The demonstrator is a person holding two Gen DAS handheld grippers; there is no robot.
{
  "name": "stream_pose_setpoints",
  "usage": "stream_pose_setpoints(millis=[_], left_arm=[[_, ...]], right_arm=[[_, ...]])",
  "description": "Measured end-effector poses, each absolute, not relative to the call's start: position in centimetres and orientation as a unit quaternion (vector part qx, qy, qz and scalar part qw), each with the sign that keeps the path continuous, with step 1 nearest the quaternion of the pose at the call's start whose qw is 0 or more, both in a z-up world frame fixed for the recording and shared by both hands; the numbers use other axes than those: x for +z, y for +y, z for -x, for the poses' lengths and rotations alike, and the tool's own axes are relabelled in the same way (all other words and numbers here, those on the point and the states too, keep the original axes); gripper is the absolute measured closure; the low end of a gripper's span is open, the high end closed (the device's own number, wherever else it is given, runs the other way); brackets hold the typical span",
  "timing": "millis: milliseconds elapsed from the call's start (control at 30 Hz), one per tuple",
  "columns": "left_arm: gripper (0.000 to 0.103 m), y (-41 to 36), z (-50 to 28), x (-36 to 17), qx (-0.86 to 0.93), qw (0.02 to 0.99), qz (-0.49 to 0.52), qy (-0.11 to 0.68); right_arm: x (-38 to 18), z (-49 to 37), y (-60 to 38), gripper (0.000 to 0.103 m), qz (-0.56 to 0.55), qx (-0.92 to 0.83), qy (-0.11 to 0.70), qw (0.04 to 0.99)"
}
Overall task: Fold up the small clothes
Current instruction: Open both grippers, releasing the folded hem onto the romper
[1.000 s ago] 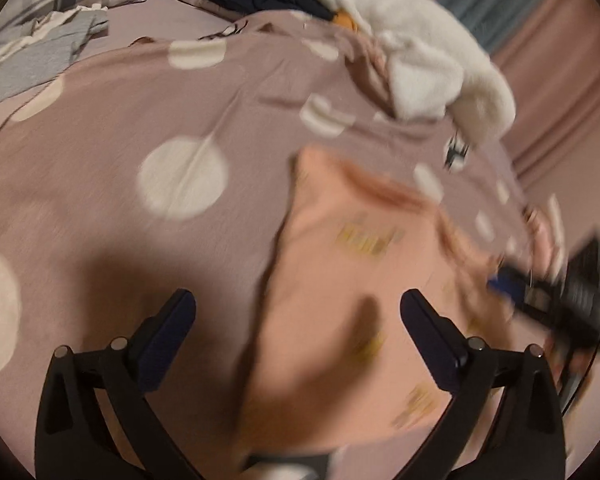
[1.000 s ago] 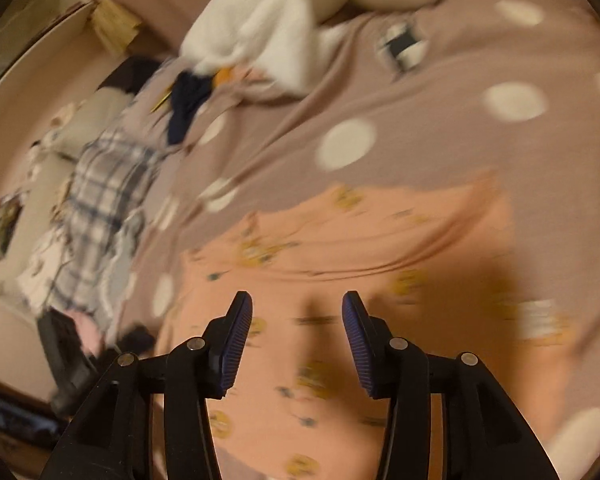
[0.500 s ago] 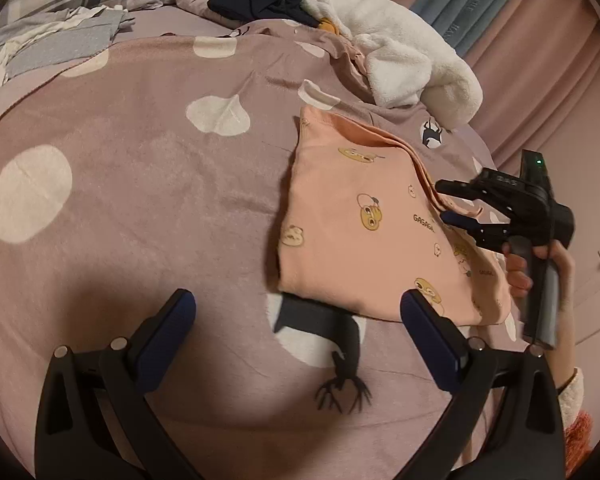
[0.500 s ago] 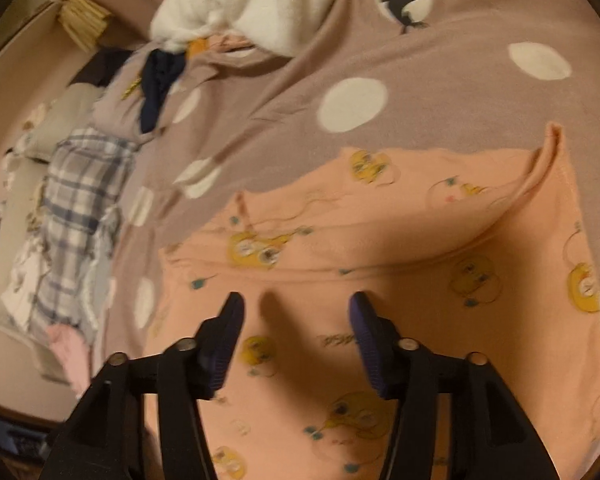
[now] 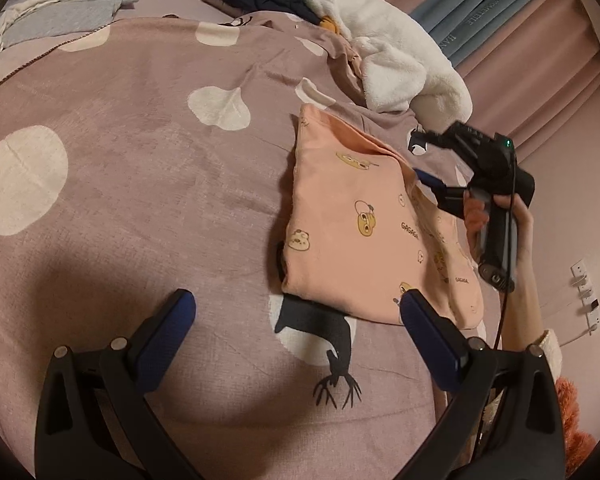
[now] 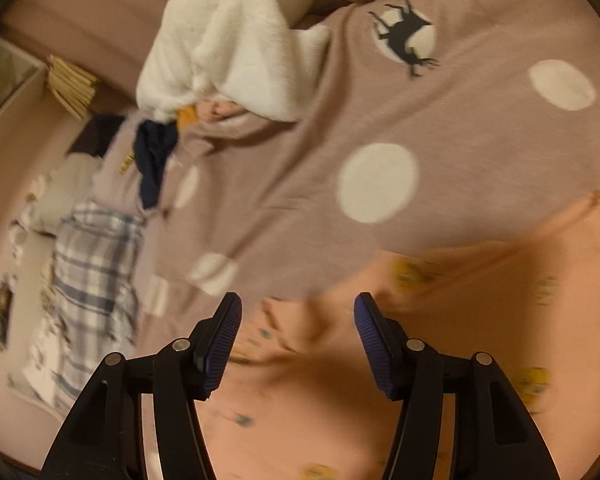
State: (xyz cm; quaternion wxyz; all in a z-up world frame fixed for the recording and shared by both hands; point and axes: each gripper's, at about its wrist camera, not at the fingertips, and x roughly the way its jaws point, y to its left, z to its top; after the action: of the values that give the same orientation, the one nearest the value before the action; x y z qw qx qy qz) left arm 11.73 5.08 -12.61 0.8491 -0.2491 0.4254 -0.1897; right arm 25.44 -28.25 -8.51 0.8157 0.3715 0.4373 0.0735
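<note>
The right gripper (image 6: 298, 338) has slid off to the garment's edge, jaws just widening — empty over the folded peach garment (image 5: 352, 224); left gripper (image 5: 296, 312) spread, lower frame.

place: home bedroom | signs: bed (image 5: 140, 152) under dotted mauve blanket; plaid pillow (image 6: 96, 264); pink and blue curtains (image 5: 512, 28); white fleece (image 5: 396, 60); wall socket (image 5: 580, 276)

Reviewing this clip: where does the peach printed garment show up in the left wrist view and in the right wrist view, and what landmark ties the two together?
Left wrist view: the peach garment lies folded right of centre, beyond the open left gripper.
Right wrist view: it fills the lower right, blurred, under the open right gripper.
Shared landmark: the white fleece at the bed's far side.
</note>
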Motion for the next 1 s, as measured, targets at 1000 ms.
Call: stream_pose_setpoints(millis=[1000], left_arm=[[0.001, 6.4, -10.6, -12.9, -0.218, 0.837, 0.260, 0.429]], right_arm=[[-6.2, -25.1, -20.3, 0.040, -0.281, 0.101, 0.454, 0.839]])
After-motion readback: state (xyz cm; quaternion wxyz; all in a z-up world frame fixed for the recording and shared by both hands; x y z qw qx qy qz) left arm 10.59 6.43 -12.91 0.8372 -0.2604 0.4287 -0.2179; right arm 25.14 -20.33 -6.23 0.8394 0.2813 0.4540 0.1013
